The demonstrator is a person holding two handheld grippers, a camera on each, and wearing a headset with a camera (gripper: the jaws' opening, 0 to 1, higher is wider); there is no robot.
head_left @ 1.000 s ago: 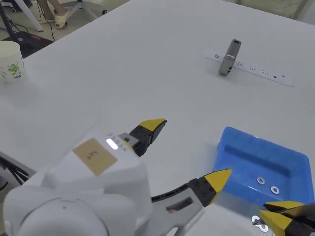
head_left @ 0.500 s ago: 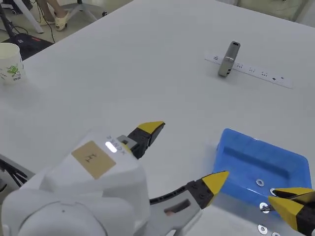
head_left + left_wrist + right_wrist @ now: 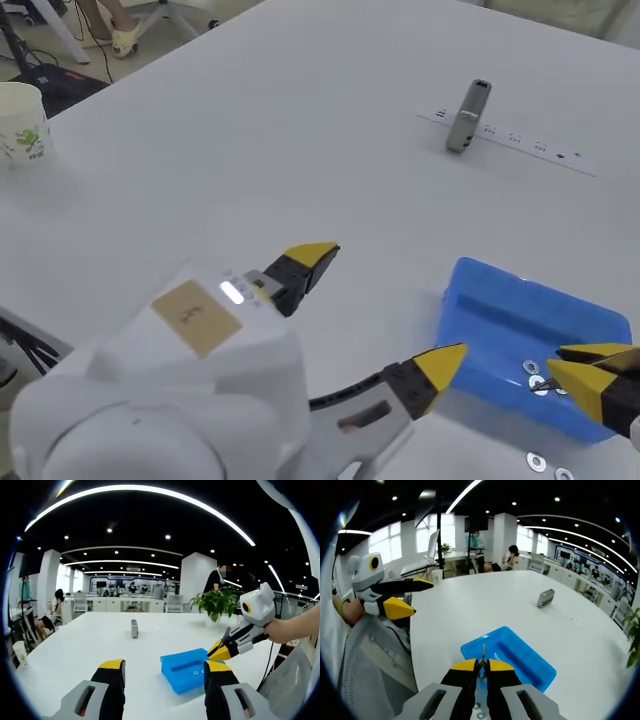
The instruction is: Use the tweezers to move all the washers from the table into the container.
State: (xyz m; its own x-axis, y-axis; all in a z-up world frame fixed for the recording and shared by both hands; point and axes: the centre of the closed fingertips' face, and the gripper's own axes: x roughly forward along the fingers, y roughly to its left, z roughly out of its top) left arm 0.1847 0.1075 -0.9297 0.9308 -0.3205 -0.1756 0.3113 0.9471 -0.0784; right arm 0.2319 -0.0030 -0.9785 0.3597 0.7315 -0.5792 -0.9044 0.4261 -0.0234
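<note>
right hand-held gripper (image 3: 480, 664) clenched on tweezers (image 3: 483, 653) over blue container (image 3: 527, 661), left hand-held gripper (image 3: 164, 666) released, white table (image 3: 250, 130), open office (image 3: 131, 587)

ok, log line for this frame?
left gripper open, idle | right gripper shut on tweezers, over blue container | washers remaining on table

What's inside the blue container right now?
Washers lie on the floor of the blue container. The right gripper and its tweezers cover part of it, so the count is uncertain.
</note>
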